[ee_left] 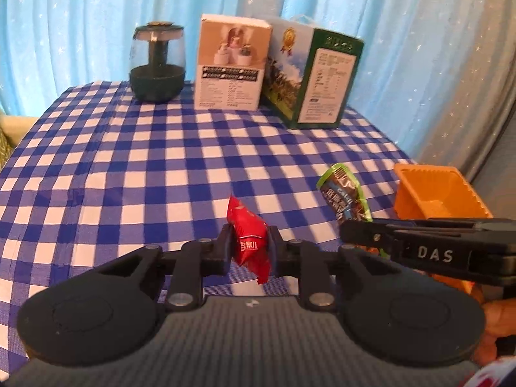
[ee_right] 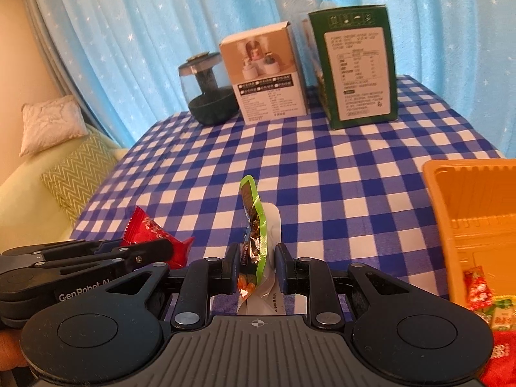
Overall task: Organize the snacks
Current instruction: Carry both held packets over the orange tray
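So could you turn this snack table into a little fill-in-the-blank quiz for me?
1. The left gripper is shut on a ____ snack packet.
2. The right gripper holds a packet with a ____ edge.
3. The tub on the right, already holding a few snacks, is coloured ____.
4. The tablecloth has a blue and white ____ pattern.

Missing words: red; green; orange; checked
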A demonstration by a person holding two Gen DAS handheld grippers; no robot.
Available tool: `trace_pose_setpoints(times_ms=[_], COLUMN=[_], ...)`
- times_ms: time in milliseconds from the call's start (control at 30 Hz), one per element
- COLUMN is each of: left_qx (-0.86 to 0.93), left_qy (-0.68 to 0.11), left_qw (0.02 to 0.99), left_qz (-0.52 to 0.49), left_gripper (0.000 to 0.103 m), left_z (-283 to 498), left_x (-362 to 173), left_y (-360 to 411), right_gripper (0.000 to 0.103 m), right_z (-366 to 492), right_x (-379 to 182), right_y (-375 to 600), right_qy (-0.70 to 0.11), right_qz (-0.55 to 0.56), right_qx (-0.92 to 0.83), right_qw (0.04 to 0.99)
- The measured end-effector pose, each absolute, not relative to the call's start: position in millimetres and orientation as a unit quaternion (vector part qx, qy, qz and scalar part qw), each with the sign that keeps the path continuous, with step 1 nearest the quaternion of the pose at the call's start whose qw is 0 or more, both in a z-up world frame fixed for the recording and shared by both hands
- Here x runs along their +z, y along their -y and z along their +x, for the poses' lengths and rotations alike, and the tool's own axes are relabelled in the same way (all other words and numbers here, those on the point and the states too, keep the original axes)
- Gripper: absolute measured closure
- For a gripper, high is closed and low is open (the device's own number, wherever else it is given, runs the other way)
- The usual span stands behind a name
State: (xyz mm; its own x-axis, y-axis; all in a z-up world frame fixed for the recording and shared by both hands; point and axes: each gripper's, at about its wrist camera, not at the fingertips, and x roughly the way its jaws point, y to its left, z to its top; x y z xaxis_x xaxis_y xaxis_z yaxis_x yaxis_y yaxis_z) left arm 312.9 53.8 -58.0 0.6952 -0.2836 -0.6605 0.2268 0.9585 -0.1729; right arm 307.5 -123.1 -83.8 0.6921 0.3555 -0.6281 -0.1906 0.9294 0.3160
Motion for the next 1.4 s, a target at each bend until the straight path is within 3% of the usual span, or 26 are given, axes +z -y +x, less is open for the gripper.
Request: trace_pose_setpoints(times_ms=[833,1400], left_qx=[-0.242,-0.301], left_qy=[-0.313,-0.31], left_qw=[0.918,0.902], left_qz=[-0.039,-0.03], left_gripper=[0.084,0.084], left_z=[279,265], left_x=[-1,7], left_y=[51,121], right_gripper=[0.08,0.08], right_z=[230,180], right_x=[-42,-39], right_y=[229,311], right_qy=[-0.285,-0.263], right_qz=[0.14,0.182], right_qx=[0.022,-0.072], right_qw=[0.948,0.945])
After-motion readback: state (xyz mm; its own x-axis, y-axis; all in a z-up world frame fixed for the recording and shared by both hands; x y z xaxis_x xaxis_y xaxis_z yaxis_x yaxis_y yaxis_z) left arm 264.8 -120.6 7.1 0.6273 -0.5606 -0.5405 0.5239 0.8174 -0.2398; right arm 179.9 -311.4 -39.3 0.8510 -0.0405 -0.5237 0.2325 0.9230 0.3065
